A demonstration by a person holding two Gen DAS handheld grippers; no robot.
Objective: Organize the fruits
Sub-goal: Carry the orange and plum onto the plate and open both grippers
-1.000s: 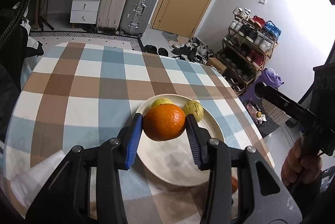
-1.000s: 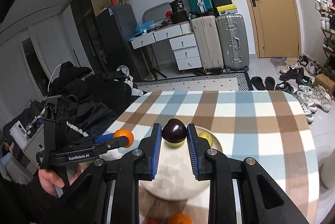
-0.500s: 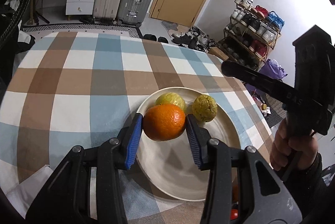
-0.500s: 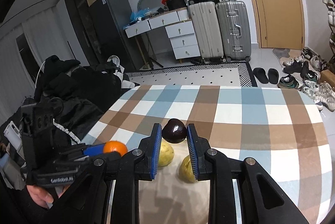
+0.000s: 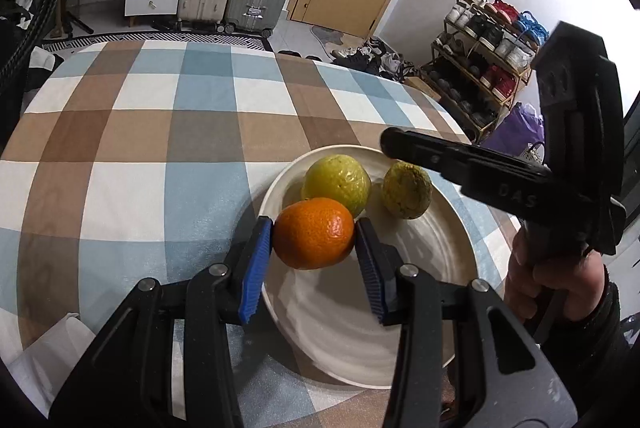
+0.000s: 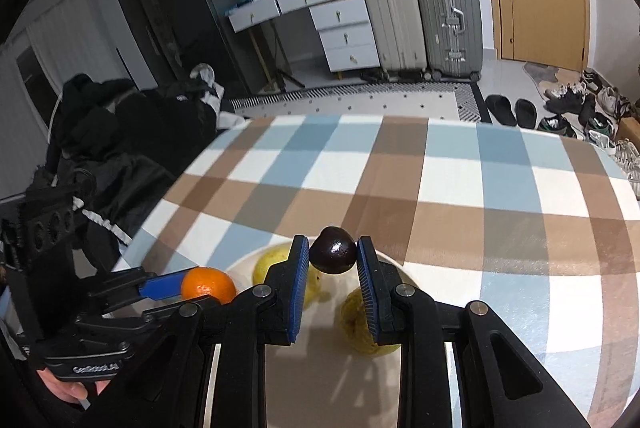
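Placing step: left claw pinches the orange over the plate, beside two green fruits; right claw pinches a plum over the plate's far rim. Next, lower and release.

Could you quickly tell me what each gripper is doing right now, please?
Left gripper: closed on the orange.
Right gripper: closed on the dark fruit.

even indoor light, soft shadows, strong fisheye bending, dark vignetted corners
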